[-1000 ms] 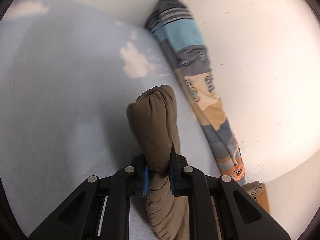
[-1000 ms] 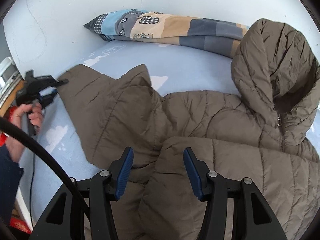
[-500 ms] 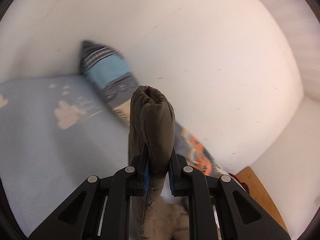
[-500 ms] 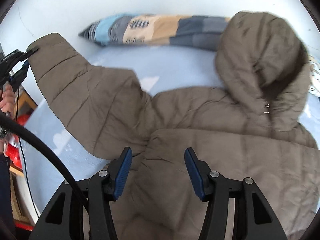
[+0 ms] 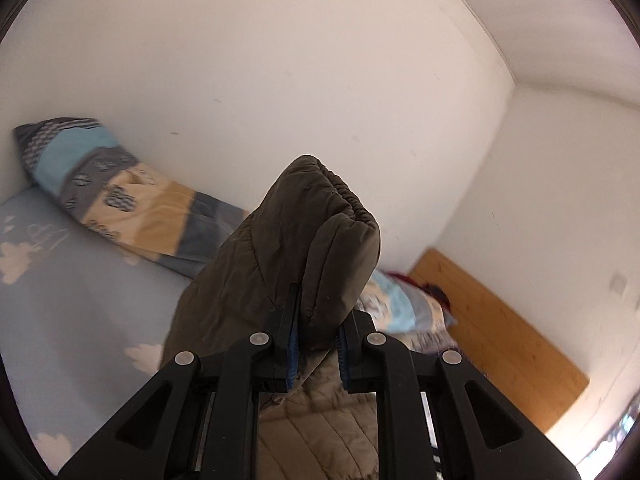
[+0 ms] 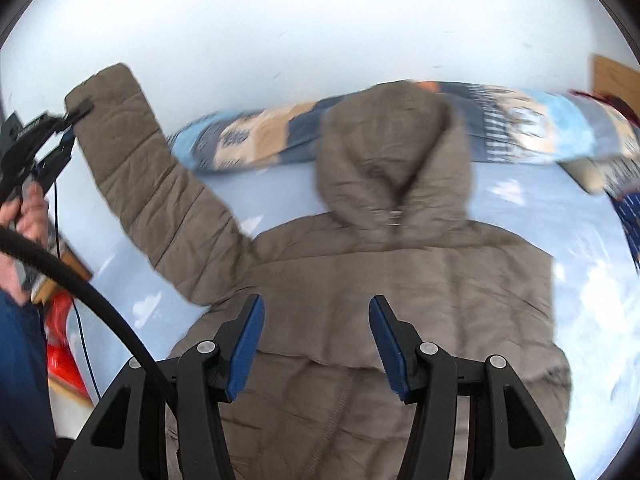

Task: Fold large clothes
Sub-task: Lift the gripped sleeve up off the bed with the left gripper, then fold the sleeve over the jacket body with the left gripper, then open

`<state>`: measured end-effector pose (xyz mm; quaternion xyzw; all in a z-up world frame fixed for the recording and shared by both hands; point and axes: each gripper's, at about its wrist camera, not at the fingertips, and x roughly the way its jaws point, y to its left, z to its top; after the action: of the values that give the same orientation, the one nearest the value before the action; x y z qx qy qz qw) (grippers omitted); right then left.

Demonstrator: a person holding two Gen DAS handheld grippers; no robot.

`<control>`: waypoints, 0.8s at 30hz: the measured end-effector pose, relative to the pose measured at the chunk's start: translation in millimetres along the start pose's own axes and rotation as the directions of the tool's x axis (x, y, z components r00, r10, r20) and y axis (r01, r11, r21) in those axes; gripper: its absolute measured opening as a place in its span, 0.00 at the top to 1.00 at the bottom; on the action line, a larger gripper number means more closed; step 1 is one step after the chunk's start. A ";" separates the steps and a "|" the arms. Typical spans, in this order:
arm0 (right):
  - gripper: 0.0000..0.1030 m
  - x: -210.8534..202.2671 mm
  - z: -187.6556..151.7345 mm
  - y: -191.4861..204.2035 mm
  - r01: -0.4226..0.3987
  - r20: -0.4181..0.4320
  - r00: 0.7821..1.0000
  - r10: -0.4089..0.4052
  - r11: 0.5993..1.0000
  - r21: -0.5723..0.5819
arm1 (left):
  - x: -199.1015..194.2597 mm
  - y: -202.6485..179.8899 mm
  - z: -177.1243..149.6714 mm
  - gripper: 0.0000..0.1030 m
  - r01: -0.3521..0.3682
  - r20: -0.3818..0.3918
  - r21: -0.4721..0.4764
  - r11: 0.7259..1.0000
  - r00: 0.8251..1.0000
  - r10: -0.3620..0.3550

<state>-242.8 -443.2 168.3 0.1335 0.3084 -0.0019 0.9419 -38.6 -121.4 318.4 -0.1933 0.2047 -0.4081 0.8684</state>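
We are looking at a brown quilted jacket (image 6: 400, 280) lying spread over the bed (image 6: 520, 216), its hood (image 6: 392, 152) reaching toward the far edge of the bed, where it is overlapping a long patchwork pillow (image 6: 256, 140) that is lying along the white wall (image 6: 320, 20). One sleeve (image 6: 152, 176) is rising off the sheet toward the left side of the bed, stretched out at a slant.

Our left gripper (image 5: 318, 328) is holding that sleeve close to its gathered cuff (image 5: 340, 200); its jaws are closed tight on the padded cloth, and the cuff is sticking up past them in the left wrist view. In the right wrist view we are seeing the same gripper (image 6: 76, 122) at the sleeve's end, with a hand (image 6: 32, 208) around its grip and a blue-sleeved arm below it.

Our right gripper (image 6: 316, 344) is hovering over the jacket's body near the close edge of the bed. Its jaws are standing apart with nothing between the blue pads (image 6: 244, 344); the brown cloth is showing beneath them, and we cannot tell whether they are touching it.

The sheet is pale blue with white cloud shapes. Beyond the pillow's far end, a wooden headboard (image 5: 500, 344) is standing against the wall at the corner of the room. A black cable (image 6: 80, 284) is curving across the lower left of the right wrist view.
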 end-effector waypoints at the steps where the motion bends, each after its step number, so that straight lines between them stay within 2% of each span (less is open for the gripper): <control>1: 0.43 -6.4 -2.0 -9.8 0.001 0.011 1.000 -0.002 1.000 0.023 | 9.2 -14.3 -9.3 0.86 0.006 -0.024 0.027 1.000 1.000 -0.005; 5: 0.43 -23.8 0.0 -48.0 0.028 0.051 0.998 -0.033 0.994 0.110 | 52.8 -63.2 -48.4 0.86 0.056 -0.129 0.066 0.996 0.991 -0.047; 11: 0.43 -45.8 3.7 -80.6 0.078 0.107 0.989 -0.097 0.982 0.174 | 125.4 -113.5 -120.5 0.86 0.107 -0.293 0.105 0.989 0.953 -0.072; 14: 0.43 -57.0 3.6 -96.4 0.100 0.131 0.983 -0.129 0.973 0.209 | 160.4 -135.0 -166.2 0.86 0.108 -0.383 0.127 0.986 0.922 -0.052; 17: 0.43 -67.7 3.6 -112.3 0.115 0.148 0.977 -0.153 0.965 0.237 | 187.6 -149.1 -216.7 0.86 0.105 -0.468 0.183 0.978 0.884 -0.007; 18: 0.43 -70.7 3.4 -117.6 0.122 0.153 0.975 -0.163 0.961 0.248 | 199.3 -152.0 -235.2 0.85 0.103 -0.502 0.201 0.974 0.865 0.012; 23: 0.43 -75.3 1.9 -133.9 0.123 0.152 0.974 -0.170 0.952 0.280 | 228.4 -137.8 -281.6 0.84 0.079 -0.583 0.227 0.971 0.810 0.070; 24: 0.43 -74.6 1.5 -136.3 0.122 0.150 0.974 -0.170 0.951 0.283 | 233.0 -131.9 -288.3 0.80 0.072 -0.600 0.221 0.973 0.796 0.077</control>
<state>-314.0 -580.9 178.7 0.2375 0.2314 -0.1256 0.9350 -133.8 -431.7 96.1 0.0506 0.4224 -0.4683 0.7744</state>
